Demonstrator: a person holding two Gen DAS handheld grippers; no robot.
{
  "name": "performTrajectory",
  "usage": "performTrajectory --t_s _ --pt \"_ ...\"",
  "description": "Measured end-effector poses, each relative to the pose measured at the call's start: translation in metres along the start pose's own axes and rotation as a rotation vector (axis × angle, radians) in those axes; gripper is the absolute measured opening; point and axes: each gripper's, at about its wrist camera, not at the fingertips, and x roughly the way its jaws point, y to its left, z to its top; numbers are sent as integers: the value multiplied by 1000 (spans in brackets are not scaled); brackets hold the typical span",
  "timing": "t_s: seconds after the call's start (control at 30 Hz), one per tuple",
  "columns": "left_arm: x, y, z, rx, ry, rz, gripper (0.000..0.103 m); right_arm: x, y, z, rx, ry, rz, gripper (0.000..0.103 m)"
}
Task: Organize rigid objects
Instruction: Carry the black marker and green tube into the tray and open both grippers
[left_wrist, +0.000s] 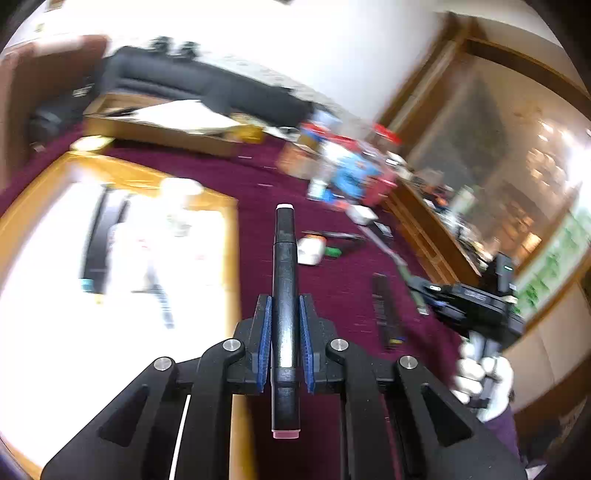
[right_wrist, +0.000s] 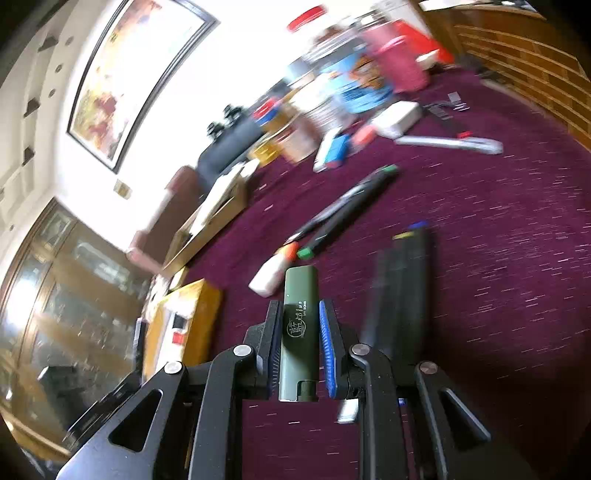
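My left gripper is shut on a black marker with pink ends, which runs lengthwise between the blue pads above the maroon carpet. To its left lies a yellow-rimmed tray with a bright white inside and black markers in it. My right gripper is shut on a dark green stick-shaped case with pale print. More black markers lie on the carpet just right of it. A white glue bottle with an orange cap and green-tipped markers lie ahead.
A cardboard box and a pile of colourful packages sit at the far side of the carpet. A wooden glass-front cabinet lines the right. A gloved hand holds the other gripper there. A white box lies near the pile.
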Motion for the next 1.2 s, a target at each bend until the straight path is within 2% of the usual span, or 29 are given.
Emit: performTrajectory --t_s 0.13,0.3,0.43,0.67,0.87,0.93,1.0,1.13,1.2 --pt "-9 49 17 -46 20 126 12 32 42 -8 -44 73 47 18" --pt "2 96 35 -107 64 232 12 71 93 -23 -103 159 78 18" --pt "24 121 46 -144 110 291 12 104 135 -38 -168 217 73 18" --pt "44 150 54 -179 161 361 12 152 180 -57 -251 282 32 18" --pt "32 156 51 -225 125 346 18 187 202 -71 -292 325 -6 18" --pt "20 151 46 -220 100 332 23 194 207 -73 -305 332 -15 18" --pt "6 147 42 -228 68 304 37 200 213 -75 -328 336 -33 18" --pt "-30 137 31 -240 -12 236 38 213 221 -76 -364 341 -71 18" --pt "-49 131 24 -241 -53 212 45 220 225 -75 -387 338 -95 18"
